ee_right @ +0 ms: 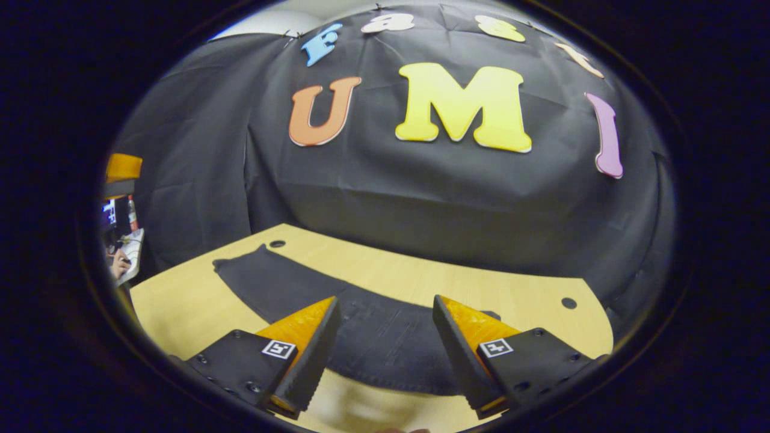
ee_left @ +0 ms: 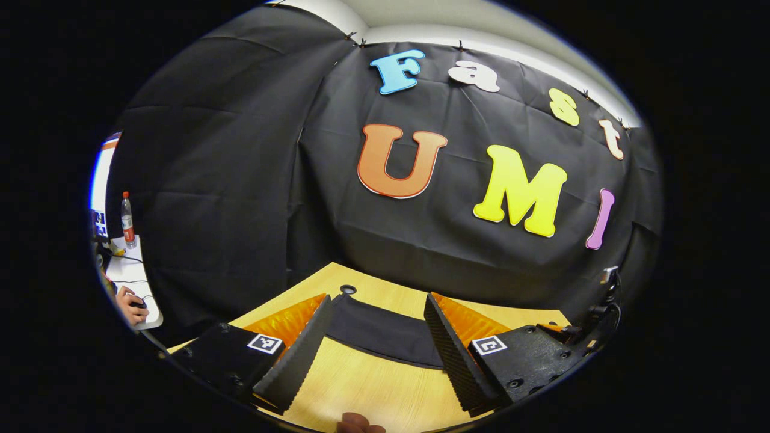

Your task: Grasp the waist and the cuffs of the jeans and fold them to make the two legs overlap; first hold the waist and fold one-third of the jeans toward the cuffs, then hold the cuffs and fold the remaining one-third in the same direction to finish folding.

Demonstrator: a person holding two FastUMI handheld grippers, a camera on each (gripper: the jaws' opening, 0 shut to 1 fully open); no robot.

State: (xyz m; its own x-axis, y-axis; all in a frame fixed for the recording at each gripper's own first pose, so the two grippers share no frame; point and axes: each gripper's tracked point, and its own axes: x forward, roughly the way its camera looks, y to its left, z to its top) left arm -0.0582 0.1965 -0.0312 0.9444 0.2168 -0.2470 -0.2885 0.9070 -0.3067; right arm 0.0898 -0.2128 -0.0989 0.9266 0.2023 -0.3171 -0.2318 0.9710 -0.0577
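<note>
Your left gripper and right gripper both gape wide above the dark jeans, seemingly flat on the table.

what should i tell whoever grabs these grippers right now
Left gripper: open, holding nothing, above the table with the jeans ahead of its fingers.
Right gripper: open, holding nothing, over the near edge of the jeans.
The jeans lie flat in a long dark strip on the wooden table; which end is the waist cannot be told.
Done: no thirds fold visible yet.
Left: grasp the waist, fold one third toward the cuffs, then fold the cuffs over.
</note>
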